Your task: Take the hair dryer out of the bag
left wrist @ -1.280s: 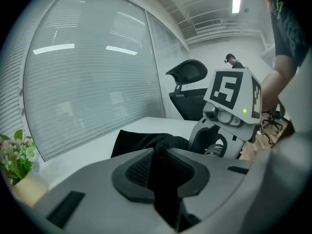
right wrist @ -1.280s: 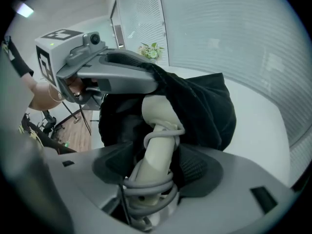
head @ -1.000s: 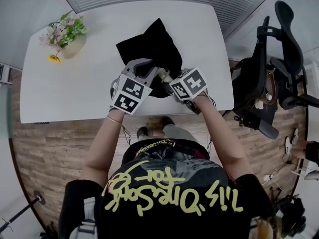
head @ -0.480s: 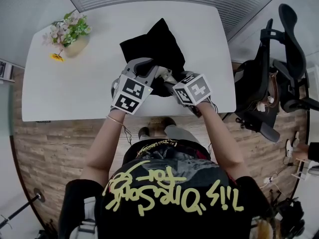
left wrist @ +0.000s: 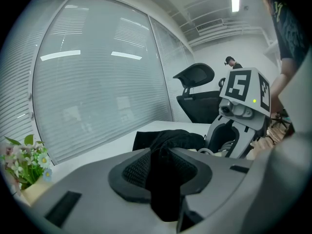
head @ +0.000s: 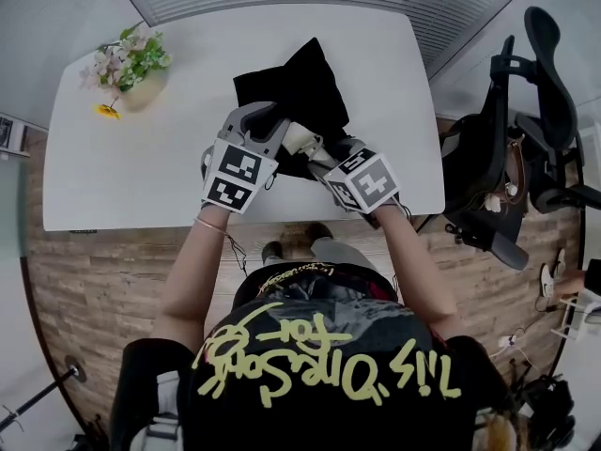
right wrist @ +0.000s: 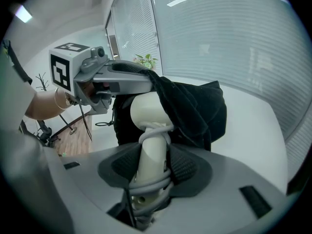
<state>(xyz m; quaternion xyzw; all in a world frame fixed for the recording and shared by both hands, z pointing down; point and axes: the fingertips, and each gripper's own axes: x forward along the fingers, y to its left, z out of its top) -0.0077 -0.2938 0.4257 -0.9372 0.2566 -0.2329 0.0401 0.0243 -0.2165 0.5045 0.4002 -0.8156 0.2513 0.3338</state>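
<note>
Hidden items first: in the head view the marker cubes (head: 235, 172) sit over both sets of jaws, so I read the grips from the gripper views. The left tongs (left wrist: 163, 174) are clamped on a fold of the black bag (head: 302, 81) at its mouth. Their jaws have just been opening slightly, but the fabric is still pinched between the pads. The right tongs (right wrist: 152, 172) are clamped on the handle of the cream hair dryer (right wrist: 147, 113), having just been closing on it. A grey cord (right wrist: 148, 185) is wound round that handle, and its lower turns are cut off behind the tongs' body. The dryer's head stands at the bag's mouth with black fabric draped over its top and far side, so I cannot tell how much of it is still inside. From the left gripper view the dryer is almost wholly screened by fabric and the right tongs. Edges and room: the bag lies on the white bench (head: 141, 181), with its mouth and both tongs close to the near edge. Bare bench surface runs left toward the flower pot (head: 136, 83), which is well apart, and a narrower strip lies to the right. An office chair (head: 526, 111) stands off the bench's right end.
</note>
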